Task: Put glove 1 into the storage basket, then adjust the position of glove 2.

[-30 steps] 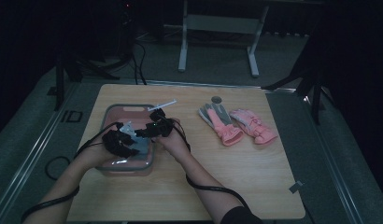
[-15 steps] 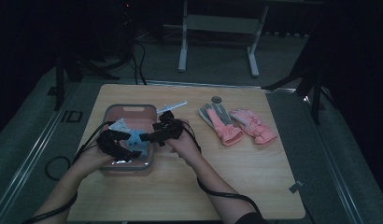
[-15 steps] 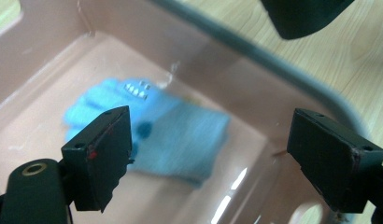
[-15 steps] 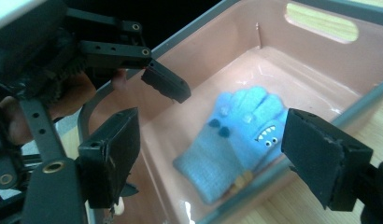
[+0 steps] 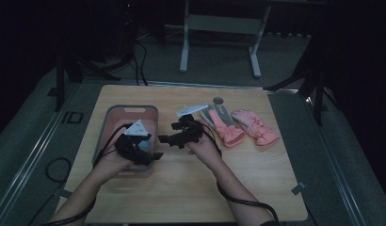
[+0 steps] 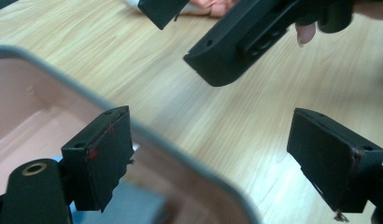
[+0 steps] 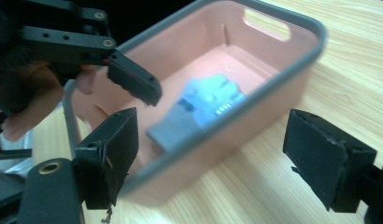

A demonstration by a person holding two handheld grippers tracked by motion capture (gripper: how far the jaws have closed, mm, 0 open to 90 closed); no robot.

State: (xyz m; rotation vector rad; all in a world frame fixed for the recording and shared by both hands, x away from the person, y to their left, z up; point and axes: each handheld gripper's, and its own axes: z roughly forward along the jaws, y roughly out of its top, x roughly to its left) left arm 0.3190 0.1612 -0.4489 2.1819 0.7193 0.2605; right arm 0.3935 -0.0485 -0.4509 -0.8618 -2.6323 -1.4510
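Left gripper (image 5: 156,155) is seen at the near right corner of the pink bin (image 5: 108,117), jaws spread wide, just opened, nothing between them; in the left gripper view the bin's grey rim (image 6: 147,140) is crossed beneath the jaws. Right gripper (image 5: 167,139) is held just right of the bin, above the wooden table (image 5: 181,188), jaws also parted wide, just opened further, nothing gripped; in the right gripper view the bin (image 7: 292,79) is framed between the jaws. A light blue glove (image 7: 203,102) is found lying flat on the bin floor, touched by neither gripper. Farther right of the bin, two pink gloves (image 5: 243,127) are laid side by side on the table, well apart from the bin. Beyond them, near the table's far edge, a small grey round item (image 5: 218,100) is noted; what it is cannot be told.
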